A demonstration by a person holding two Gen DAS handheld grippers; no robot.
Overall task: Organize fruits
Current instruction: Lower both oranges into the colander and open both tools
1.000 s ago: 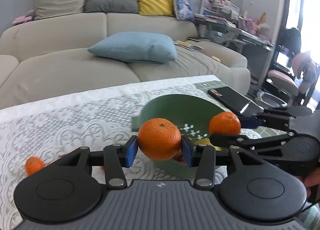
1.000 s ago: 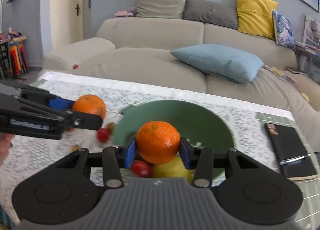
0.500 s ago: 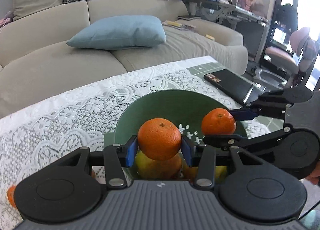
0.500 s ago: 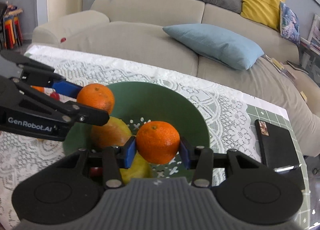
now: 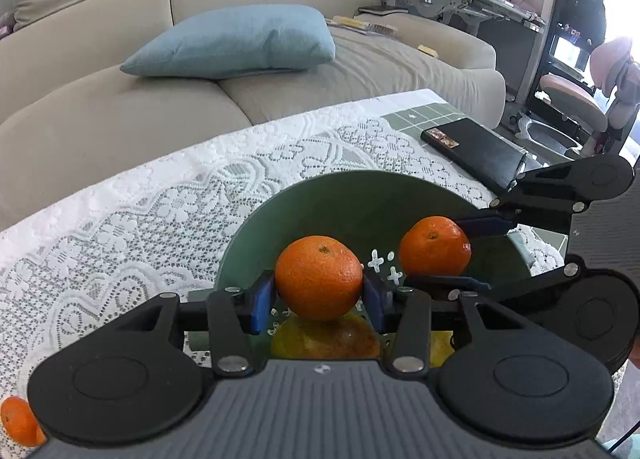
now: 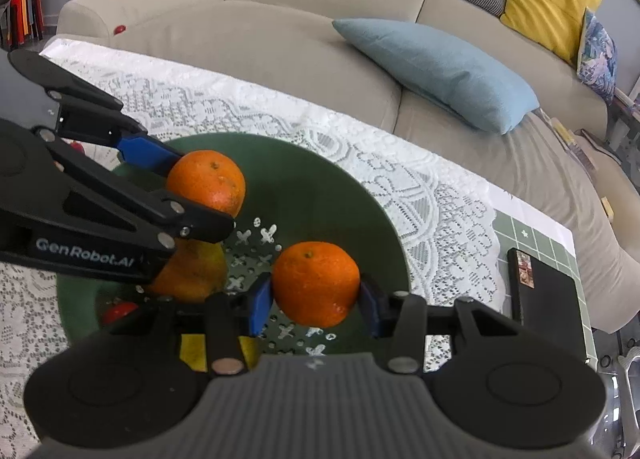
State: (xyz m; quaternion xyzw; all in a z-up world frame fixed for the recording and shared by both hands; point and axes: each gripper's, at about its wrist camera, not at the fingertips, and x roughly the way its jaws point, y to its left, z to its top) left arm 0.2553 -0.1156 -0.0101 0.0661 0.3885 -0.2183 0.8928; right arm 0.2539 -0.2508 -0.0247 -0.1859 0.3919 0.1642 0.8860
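- A beige sofa is seen behind the table, with a soft blue cushion laid on its seat.
- The table is covered by a white lace cloth; a flat black book is set near its right edge.
- A round, matte green bowl with small cross-shaped holes is placed near the cloth's front edge.
- The left gripper is held above the bowl, its blue pads pinched on a dimpled orange.
- The right gripper is likewise clamped on a second orange above the bowl.
- A yellowish fruit and a small red one are seen inside the bowl.
- A loose orange is left on the cloth towards its left edge.
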